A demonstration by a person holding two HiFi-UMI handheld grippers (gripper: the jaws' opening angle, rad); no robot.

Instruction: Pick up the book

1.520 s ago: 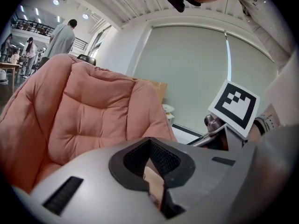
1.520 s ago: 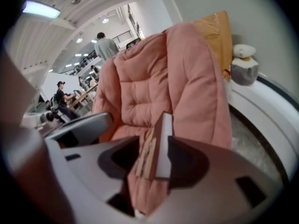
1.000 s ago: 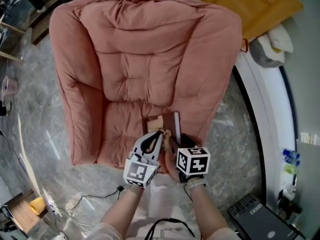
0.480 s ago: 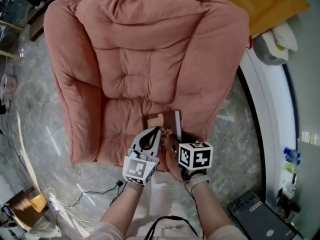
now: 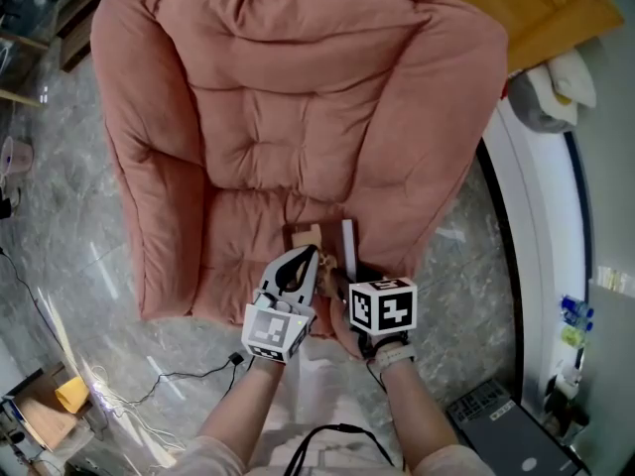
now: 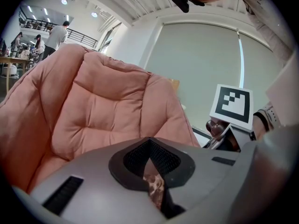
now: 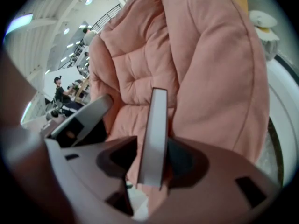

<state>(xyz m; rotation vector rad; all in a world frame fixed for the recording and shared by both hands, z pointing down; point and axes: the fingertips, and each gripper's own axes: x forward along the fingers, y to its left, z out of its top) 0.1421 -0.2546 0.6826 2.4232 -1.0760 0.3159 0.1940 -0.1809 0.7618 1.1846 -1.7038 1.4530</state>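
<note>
The book (image 5: 323, 238) sits at the front edge of the pink armchair (image 5: 298, 107) seat, approx. mid-width, w/ both tongs on its near end; can't tell if it touches the cushion. The right tongs (image 5: 349, 272) are clamped on it: in the right gripper view the book (image 7: 155, 129) stands on edge betw. the jaws of the tongs (image 7: 150, 164), pale page side facing the camera. The left tongs (image 5: 302, 263), just beside the right, have jaws nearly together (image 6: 153, 174) on a thin mottled brown bit of the book, cover or page, can't tell which.
</note>
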